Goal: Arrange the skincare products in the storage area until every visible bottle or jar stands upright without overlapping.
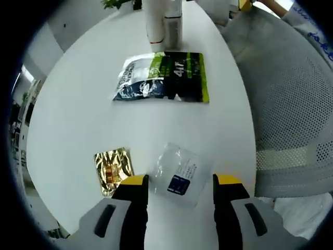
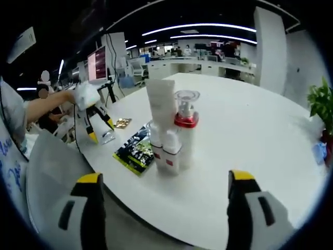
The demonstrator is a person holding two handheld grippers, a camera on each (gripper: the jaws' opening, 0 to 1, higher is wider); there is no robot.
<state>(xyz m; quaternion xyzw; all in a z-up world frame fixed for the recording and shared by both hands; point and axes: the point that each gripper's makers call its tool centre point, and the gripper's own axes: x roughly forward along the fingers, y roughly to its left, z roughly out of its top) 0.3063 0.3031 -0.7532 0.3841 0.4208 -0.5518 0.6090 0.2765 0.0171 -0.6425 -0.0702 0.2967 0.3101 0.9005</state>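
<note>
My left gripper [image 1: 181,180] is open, its yellow-tipped jaws standing either side of a clear sachet [image 1: 178,174] with a blue label that lies flat on the white round table [image 1: 78,104]. A gold foil sachet [image 1: 112,169] lies just left of it. Farther off lies a green, black and white packet [image 1: 164,77], and behind it stand a white tube [image 1: 155,23] and a bottle [image 1: 174,26]. My right gripper [image 2: 165,177] is open and holds nothing, a short way from the upright cluster: white tube [image 2: 161,101], red-collared pump bottle [image 2: 186,125], small white bottles [image 2: 163,148].
A grey mesh chair [image 1: 291,104] stands against the table edge beside the left gripper. In the right gripper view a gloved hand [image 2: 86,96] holds the left gripper [image 2: 101,131] over the sachets. A potted plant [image 2: 320,101] sits at the far right. Office desks and a monitor [image 2: 97,65] fill the background.
</note>
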